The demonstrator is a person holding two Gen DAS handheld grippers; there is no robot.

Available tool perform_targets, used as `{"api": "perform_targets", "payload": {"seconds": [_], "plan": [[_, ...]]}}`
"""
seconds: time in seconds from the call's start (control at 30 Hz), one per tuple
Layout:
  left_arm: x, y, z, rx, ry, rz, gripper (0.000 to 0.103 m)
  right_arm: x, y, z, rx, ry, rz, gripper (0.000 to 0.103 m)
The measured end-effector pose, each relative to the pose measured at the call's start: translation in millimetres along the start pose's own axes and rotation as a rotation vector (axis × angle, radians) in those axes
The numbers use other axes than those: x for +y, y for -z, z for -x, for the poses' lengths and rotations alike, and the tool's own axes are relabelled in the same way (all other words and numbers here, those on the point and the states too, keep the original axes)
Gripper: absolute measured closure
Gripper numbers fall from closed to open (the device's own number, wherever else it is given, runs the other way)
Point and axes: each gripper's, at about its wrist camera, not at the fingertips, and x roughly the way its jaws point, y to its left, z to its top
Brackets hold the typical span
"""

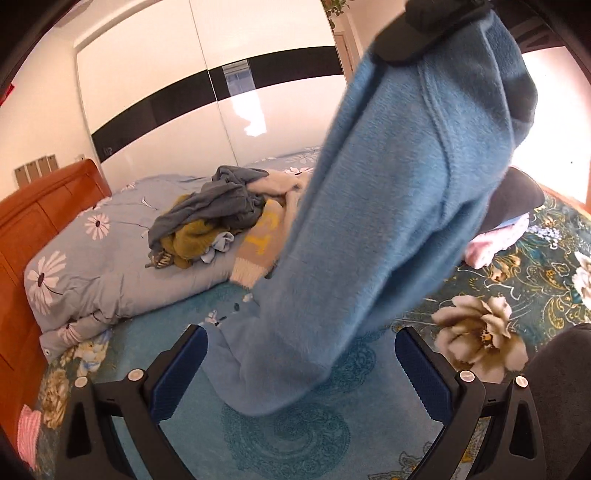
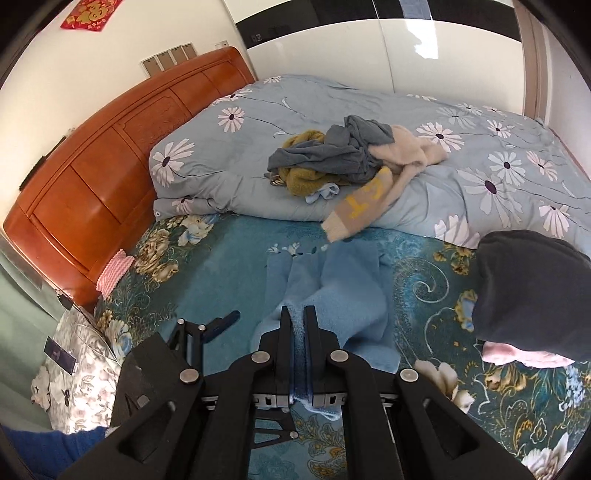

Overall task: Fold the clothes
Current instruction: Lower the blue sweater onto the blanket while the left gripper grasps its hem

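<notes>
Both grippers are black plastic with round silver screws. The left gripper [image 1: 301, 363] has blue textured pads [image 1: 177, 373]. A dark blue sleeve [image 2: 55, 452] shows.

Fuzzy blue fleece garment [image 1: 388, 206], glossy orange wooden headboard [image 2: 110, 173], smooth cotton-like floral duvet [image 2: 480, 147], matt black plastic right gripper [image 2: 297, 325].

You are facing a bed [image 2: 229, 258] spread with a teal floral cover, a pale blue daisy-print quilt [image 2: 480, 155] bunched along its far side. An orange-brown wooden headboard [image 2: 110, 170] stands at your left against a cream wall [image 2: 44, 66] with a red hanging [image 2: 92, 13]. Behind it, a glossy white wardrobe [image 1: 166, 74] with a black band reflects daylight.
</notes>
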Motion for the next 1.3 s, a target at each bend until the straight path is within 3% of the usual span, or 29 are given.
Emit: {"api": "perform_targets", "payload": {"seconds": [0.33, 0.47, 0.67, 0.9, 0.97, 1.1, 1.3], "plan": [[14.3, 3.5, -19.6, 0.053, 0.059, 0.058, 0.0, -26.2, 0.3, -20.9, 0.017, -0.02, -0.09, 0.099], [17.7, 1.7, -29.6, 0.084, 0.068, 0.052, 0.006, -34.3, -7.5, -45.1, 0.049, -0.027, -0.116, 0.098], [23.7, 13.3, -53.6, 0.188, 0.106, 0.115, 0.008, -58.0, -9.8, -118.1, 0.166, -0.017, -0.181, 0.097], [20.1, 31.3, -83.9, 0.303, 0.096, 0.105, 0.01, -76.1, 8.9, -203.8, 0.316, 0.021, -0.206, 0.096], [21.0, 34.7, -88.3, 0.319, 0.103, 0.102, 0.01, -78.9, 8.0, -200.3, 0.286, -0.004, -0.201, 0.095], [27.2, 33.8, -91.0, 0.334, 0.122, 0.13, 0.01, -94.7, -0.5, -166.6, 0.183, -0.105, -0.211, 0.061], [38.9, 31.1, -81.8, 0.312, 0.128, 0.192, 0.01, -143.2, 21.9, -107.5, 0.029, -0.063, -0.266, 0.056]]}}
